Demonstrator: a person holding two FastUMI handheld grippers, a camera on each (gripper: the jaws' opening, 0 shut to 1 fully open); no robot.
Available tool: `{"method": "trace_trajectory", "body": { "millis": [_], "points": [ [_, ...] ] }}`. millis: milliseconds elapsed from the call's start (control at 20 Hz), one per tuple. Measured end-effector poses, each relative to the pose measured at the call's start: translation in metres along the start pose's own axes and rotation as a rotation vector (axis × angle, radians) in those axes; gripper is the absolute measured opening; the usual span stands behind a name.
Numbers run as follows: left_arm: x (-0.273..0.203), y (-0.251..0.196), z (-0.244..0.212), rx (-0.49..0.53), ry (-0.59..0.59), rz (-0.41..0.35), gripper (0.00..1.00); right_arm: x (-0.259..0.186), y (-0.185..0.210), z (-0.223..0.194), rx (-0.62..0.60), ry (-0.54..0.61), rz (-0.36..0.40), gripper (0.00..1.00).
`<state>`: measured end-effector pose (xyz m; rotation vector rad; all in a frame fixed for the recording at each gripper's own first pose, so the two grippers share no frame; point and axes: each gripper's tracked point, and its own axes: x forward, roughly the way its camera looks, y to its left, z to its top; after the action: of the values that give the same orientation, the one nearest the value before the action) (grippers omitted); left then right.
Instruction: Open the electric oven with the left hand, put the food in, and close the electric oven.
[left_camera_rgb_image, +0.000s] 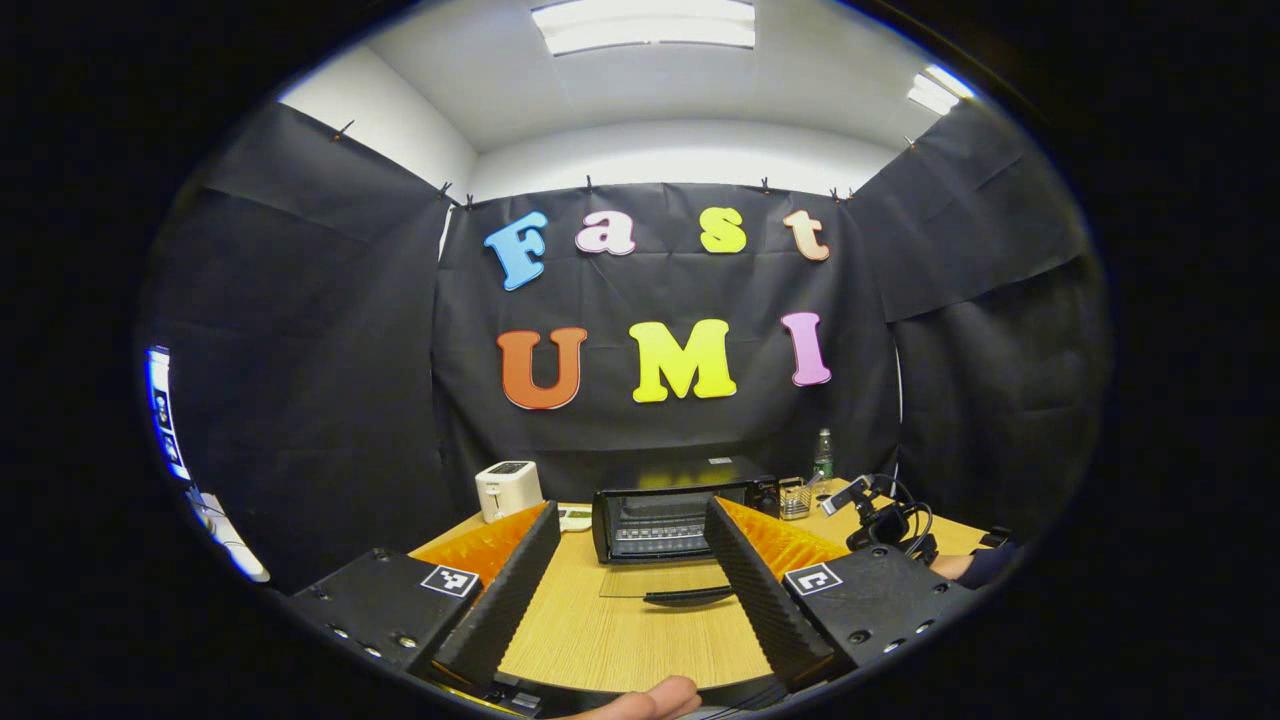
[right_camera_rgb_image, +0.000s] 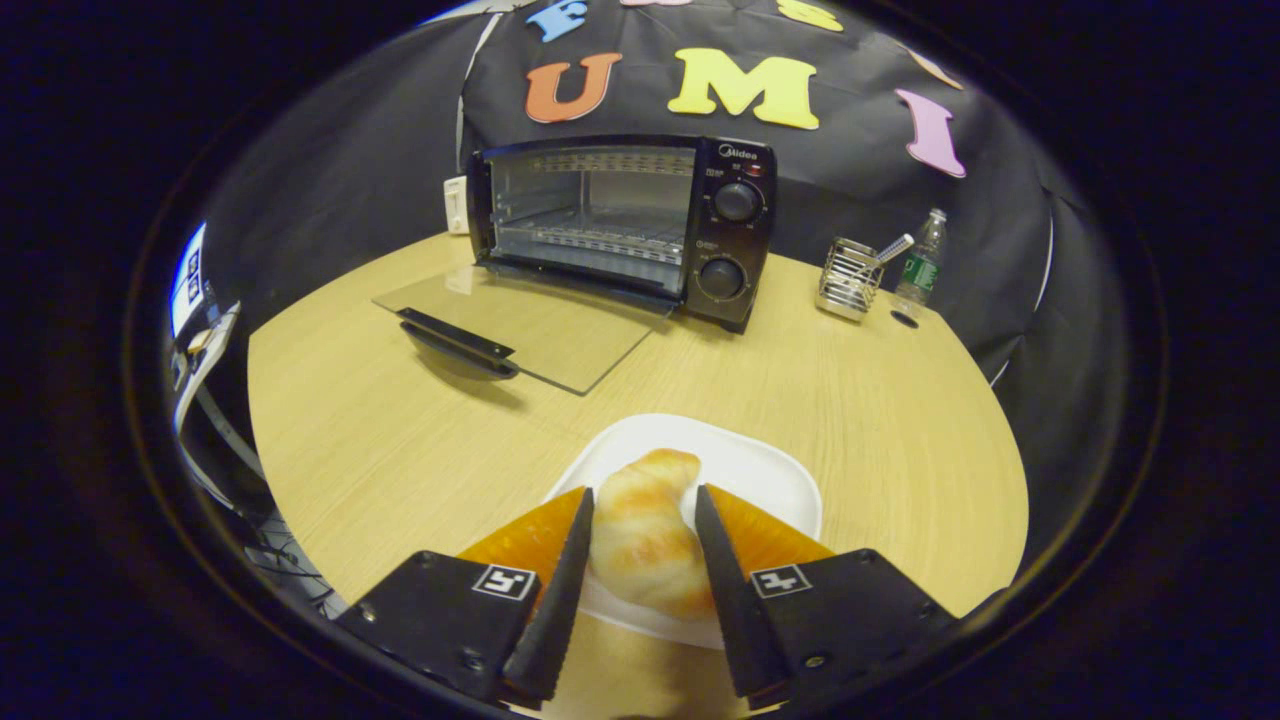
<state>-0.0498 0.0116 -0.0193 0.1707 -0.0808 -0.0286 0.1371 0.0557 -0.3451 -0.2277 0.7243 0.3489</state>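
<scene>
The right tool (right_camera_rgb_image: 640, 520) has its fingers on either side of a bread roll (right_camera_rgb_image: 640, 530), close against its flanks, though whether both press on it cannot be told. The roll lies on a white plate (right_camera_rgb_image: 760, 470) on the wooden table (right_camera_rgb_image: 880, 420), well in front of the oven (right_camera_rgb_image: 620, 220). The oven stands at the far edge of the table with its glass door (right_camera_rgb_image: 520, 330) folded down flat onto the table, the dark handle (right_camera_rgb_image: 455, 340) on its near edge, and the wire rack inside exposed. Right of the oven sit a wire holder (right_camera_rgb_image: 848, 278) and, just beyond it, a plastic bottle (right_camera_rgb_image: 920, 262). The left tool (left_camera_rgb_image: 625, 555) is spread wide with nothing between its fingers, held above the table in front of the oven (left_camera_rgb_image: 670, 520), whose lowered door (left_camera_rgb_image: 665, 585) lies between the fingers in the left gripper view. Left of the oven stands a white toaster (left_camera_rgb_image: 508, 490); to the oven's right, the other tool (left_camera_rgb_image: 880, 520) shows farther off, with a sleeve (left_camera_rgb_image: 985, 565) behind it.
</scene>
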Motion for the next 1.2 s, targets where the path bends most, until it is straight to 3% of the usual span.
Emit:
{"method": "trace_trajectory", "body": {
  "millis": [200, 400, 500, 600, 650, 900, 950, 1000, 1200],
  "points": [
    [0.003, -0.007, -0.013, -0.034, 0.017, -0.023, 0.95, -0.009, 0.007, -0.001, -0.006, 0.001, 0.015, 0.54],
    [-0.002, -0.005, -0.016, -0.054, 0.026, -0.040, 0.95, -0.001, -0.006, -0.004, -0.001, 0.023, -0.035, 0.53],
    [-0.003, -0.004, -0.017, -0.051, 0.022, -0.039, 0.95, 0.001, -0.005, -0.004, 0.007, 0.031, -0.022, 0.59],
    [-0.002, -0.003, -0.016, -0.050, 0.019, -0.044, 1.00, -0.002, -0.008, 0.002, 0.007, 0.008, -0.036, 0.54],
    [-0.002, -0.001, -0.018, -0.050, 0.023, -0.041, 0.95, -0.004, -0.004, 0.005, -0.005, 0.003, -0.023, 0.51],
    [0.000, 0.007, -0.017, -0.058, 0.027, -0.023, 0.95, -0.027, 0.016, 0.040, -0.041, -0.083, -0.003, 0.46],
    [0.002, 0.008, -0.015, -0.063, 0.025, -0.017, 1.00, -0.030, 0.021, 0.049, -0.036, -0.098, 0.000, 0.46],
    [0.004, 0.012, -0.011, -0.070, 0.021, -0.011, 0.95, -0.032, 0.026, 0.058, -0.029, -0.115, 0.007, 0.46],
    [0.008, 0.013, -0.002, -0.072, 0.003, -0.025, 0.95, -0.030, 0.056, 0.101, 0.029, -0.203, 0.065, 0.46]
  ]
}}
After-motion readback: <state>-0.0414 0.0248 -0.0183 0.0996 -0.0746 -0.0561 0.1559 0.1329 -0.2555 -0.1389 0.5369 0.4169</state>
